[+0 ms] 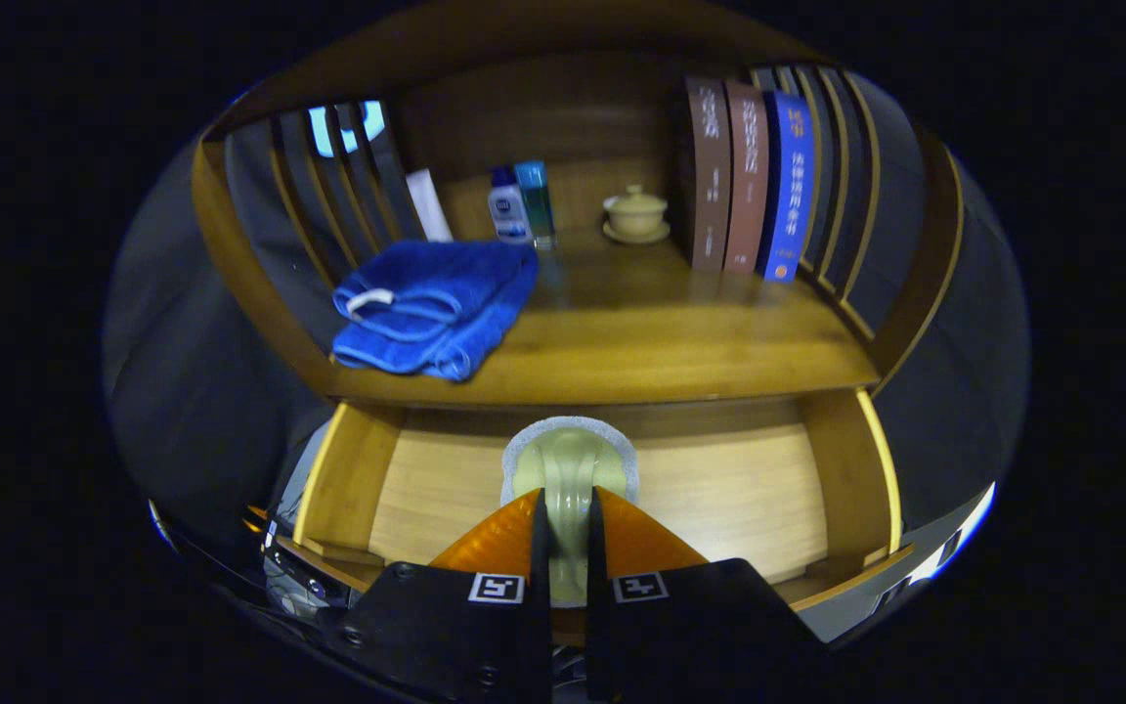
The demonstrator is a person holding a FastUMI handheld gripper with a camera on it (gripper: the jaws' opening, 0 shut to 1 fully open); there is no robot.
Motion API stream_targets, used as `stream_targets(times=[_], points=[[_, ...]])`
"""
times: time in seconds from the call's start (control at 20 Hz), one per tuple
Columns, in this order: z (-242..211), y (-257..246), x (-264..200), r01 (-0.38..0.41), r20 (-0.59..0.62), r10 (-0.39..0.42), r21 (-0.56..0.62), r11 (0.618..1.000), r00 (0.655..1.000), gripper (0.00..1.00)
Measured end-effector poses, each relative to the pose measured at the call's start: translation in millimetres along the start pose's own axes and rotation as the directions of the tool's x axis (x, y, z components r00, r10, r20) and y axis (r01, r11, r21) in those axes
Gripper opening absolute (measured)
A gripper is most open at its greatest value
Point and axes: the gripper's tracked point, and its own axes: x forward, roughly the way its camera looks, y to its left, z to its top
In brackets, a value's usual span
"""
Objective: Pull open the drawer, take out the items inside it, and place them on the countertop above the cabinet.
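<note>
Both fingers (536, 533) clamped the olive-green glossy handled object (568, 469); its lower part was hidden between them, over the open wooden drawer (719, 489).

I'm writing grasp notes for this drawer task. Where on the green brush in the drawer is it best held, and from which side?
Judging by its shape, the narrow handle neck of the green brush is the best spot, approached from above the open drawer with the fingers straddling it. The gripper is already there, both fingers pressed on the neck, the wider grey-rimmed head just beyond them.
</note>
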Motion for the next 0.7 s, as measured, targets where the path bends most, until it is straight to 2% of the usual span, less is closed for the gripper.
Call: stream_targets(times=[0.25, 0.35, 0.5, 0.7], points=[[76.0, 3.3, -3.4, 0.002, 0.122, -0.003, 0.005, 1.0, 0.993, 0.18], [105.3, 0.9, 12.1, 0.009, 0.142, -0.009, 0.0, 1.0, 0.99, 0.18], [129.3, -2.1, 46.6, 0.021, 0.113, -0.021, 0.006, 1.0, 0.993, 0.18], [138.7, -9.0, 93.9, 0.033, 0.047, -0.034, 0.024, 0.999, 0.998, 0.18]])
